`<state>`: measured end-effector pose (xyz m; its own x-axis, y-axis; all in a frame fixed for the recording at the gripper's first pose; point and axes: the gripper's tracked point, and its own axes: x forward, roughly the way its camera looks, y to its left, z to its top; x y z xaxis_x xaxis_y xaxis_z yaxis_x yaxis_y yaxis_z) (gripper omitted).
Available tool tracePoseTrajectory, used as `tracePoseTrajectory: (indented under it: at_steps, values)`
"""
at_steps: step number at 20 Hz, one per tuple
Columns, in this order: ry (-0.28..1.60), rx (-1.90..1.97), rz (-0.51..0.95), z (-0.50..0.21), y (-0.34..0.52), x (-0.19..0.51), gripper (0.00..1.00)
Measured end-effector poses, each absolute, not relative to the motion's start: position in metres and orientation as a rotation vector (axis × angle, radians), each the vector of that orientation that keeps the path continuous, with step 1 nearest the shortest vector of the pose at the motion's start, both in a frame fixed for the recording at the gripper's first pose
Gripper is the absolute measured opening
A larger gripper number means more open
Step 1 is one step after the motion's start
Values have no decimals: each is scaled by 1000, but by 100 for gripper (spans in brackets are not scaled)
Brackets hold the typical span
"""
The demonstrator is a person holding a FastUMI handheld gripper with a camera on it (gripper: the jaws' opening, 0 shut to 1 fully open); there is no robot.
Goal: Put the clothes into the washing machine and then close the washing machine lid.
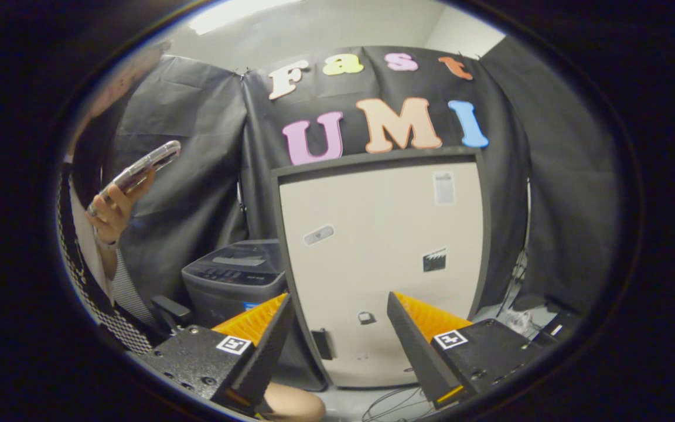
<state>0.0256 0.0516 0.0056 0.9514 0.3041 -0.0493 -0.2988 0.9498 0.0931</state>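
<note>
The gripper (340,305) has its fingers spread wide with nothing between them. Beyond them stands a tall beige panel with a dark frame (381,258). Left of it sits the dark grey top-loading washing machine (235,281), lid down. Farther left, a hand (112,211) holds a phone (141,170).

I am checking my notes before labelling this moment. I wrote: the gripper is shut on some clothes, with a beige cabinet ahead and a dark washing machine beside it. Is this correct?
Not quite. The gripper view shows the gripper open, its fingers spread with nothing between them. The beige cabinet ahead and the dark washing machine beside it are as you wrote.
</note>
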Motion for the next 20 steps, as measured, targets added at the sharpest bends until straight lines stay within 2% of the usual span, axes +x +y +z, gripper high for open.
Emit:
tracePoseTrajectory:
  at_steps: [10, 20]
  values:
    - [93, 124, 384, 10, 82, -17, 97]
    - [195, -37, 340, -22, 49, -15, 96]
